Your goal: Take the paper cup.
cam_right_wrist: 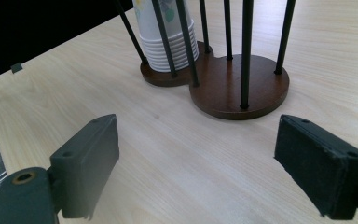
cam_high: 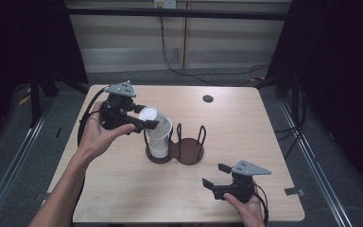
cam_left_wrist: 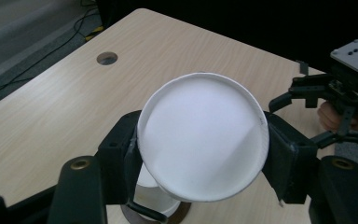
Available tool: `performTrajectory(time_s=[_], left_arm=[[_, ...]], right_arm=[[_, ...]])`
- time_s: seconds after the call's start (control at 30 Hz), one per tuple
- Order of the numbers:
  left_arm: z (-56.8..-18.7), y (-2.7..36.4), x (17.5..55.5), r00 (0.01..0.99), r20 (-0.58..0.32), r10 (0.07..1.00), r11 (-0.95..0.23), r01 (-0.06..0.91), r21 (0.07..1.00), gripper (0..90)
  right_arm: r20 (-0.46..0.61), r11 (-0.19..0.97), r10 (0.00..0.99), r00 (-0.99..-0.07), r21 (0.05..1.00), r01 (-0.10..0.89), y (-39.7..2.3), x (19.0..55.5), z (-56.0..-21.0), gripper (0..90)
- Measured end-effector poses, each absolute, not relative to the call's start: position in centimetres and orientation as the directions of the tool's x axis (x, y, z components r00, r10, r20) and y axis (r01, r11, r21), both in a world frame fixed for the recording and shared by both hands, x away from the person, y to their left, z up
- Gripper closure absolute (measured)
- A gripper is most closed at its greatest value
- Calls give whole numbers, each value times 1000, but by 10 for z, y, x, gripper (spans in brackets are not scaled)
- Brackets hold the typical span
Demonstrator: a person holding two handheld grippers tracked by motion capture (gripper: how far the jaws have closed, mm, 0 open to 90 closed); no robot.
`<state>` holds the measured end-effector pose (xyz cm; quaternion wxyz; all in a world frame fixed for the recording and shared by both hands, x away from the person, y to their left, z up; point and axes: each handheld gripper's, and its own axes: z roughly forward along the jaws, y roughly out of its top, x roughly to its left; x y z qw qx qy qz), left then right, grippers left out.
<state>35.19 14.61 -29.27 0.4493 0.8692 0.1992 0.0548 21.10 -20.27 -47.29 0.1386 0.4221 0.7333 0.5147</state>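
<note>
While the right claw (cam_high: 216, 174) gapes empty, the left claw (cam_high: 145, 117) grips a paper cup (cam_high: 150, 116).

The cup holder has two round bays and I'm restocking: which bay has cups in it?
The bay farther from the right gripper holds the cup stack; the nearer bay is bare wood.

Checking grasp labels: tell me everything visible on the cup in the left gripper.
The cup is plain white, paper by its look, with a flat round bottom facing the left gripper's camera. It is tilted, above the cup stack in the wooden holder. The left gripper is shut on its sides, one black finger pressing each.
</note>
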Motion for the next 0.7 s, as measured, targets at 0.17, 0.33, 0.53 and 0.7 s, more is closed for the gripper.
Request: performTrajectory(time_s=[0.17,0.33,0.53,0.7], left_arm=[[-298,147,341,928,-94,362,-510,281,813,370],[-307,147,332,932,-109,347,-501,282,818,371],[-325,148,330,928,-153,339,-491,313,813,371],[-340,147,324,931,-170,322,-484,316,816,370]], right_arm=[[228,116,757,-612,876,469,-203,210,-472,131],[229,113,749,-621,880,461,-204,209,-470,131],[231,108,742,-630,885,453,-204,208,-467,132],[227,125,727,-648,884,450,-200,208,-466,132]])
